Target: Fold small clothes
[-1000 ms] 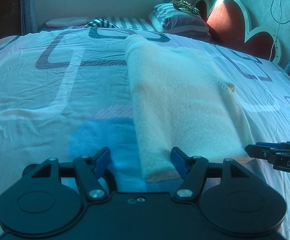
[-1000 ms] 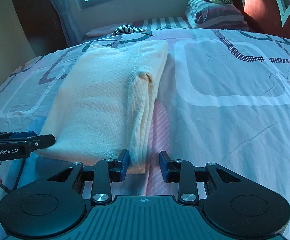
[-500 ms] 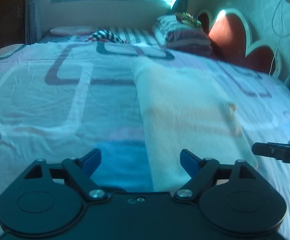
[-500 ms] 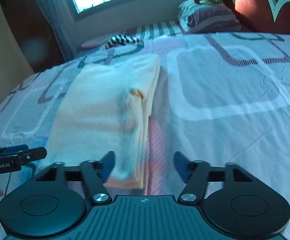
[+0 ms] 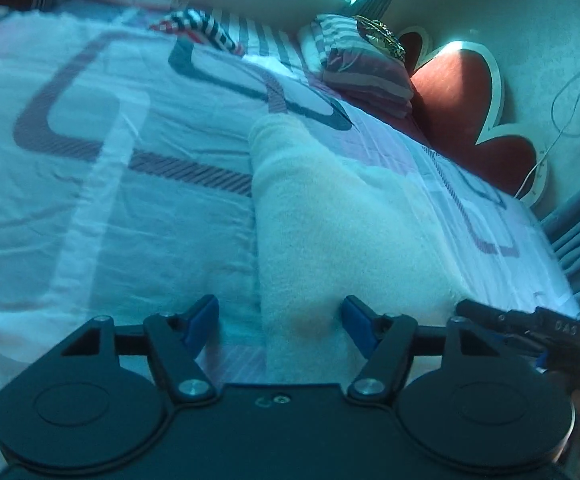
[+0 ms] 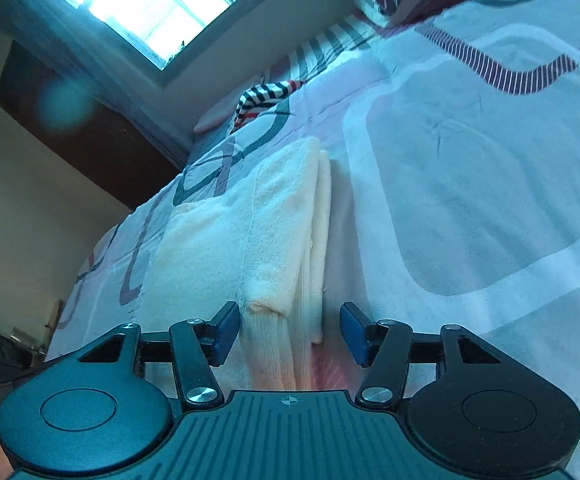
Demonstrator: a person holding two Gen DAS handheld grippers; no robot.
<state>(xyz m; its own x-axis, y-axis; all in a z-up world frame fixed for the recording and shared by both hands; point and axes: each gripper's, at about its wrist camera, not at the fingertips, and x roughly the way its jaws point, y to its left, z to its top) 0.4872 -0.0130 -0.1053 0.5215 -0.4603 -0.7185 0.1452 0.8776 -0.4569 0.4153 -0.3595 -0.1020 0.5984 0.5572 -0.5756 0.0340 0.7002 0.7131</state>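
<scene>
just changed: both tongs have swung in along the near end of the cream garment [image 5: 341,236] and rolled, so the bed and window now sit tilted in each view; a second ago they looked at the folded strip more squarely and from a little further back.
jaws lately: both pairs have just been closing, after spreading wider half a second ago.
what that means: my reading is a reach for a fresh grip on the two near corners, ready for the next fold across the garment's length; no lift has begun.
left tongs [image 5: 280,316]: partly spread, the garment's near left edge lying between the blue fingers [image 5: 202,316]; the right-hand finger looks close to or brushing the cloth, but nothing is pinched.
right tongs [image 6: 288,330]: partly spread around the garment's near right edge, where stacked layers and a small cuff-like bump [image 6: 266,304] show; both blue pads stand clear of the cloth, so nothing is held.
other tongs in view: the right tongs' black tip shows at the right edge of the left view, just beside the garment's corner.
garment: folded into a long narrow strip, flat on the patterned bedsheet [image 5: 90,208], running away toward the striped pillows [image 5: 361,64] and red headboard [image 5: 465,92].
elsewhere: a striped cloth [image 6: 268,94] lies well apart, near the window [image 6: 146,4].
</scene>
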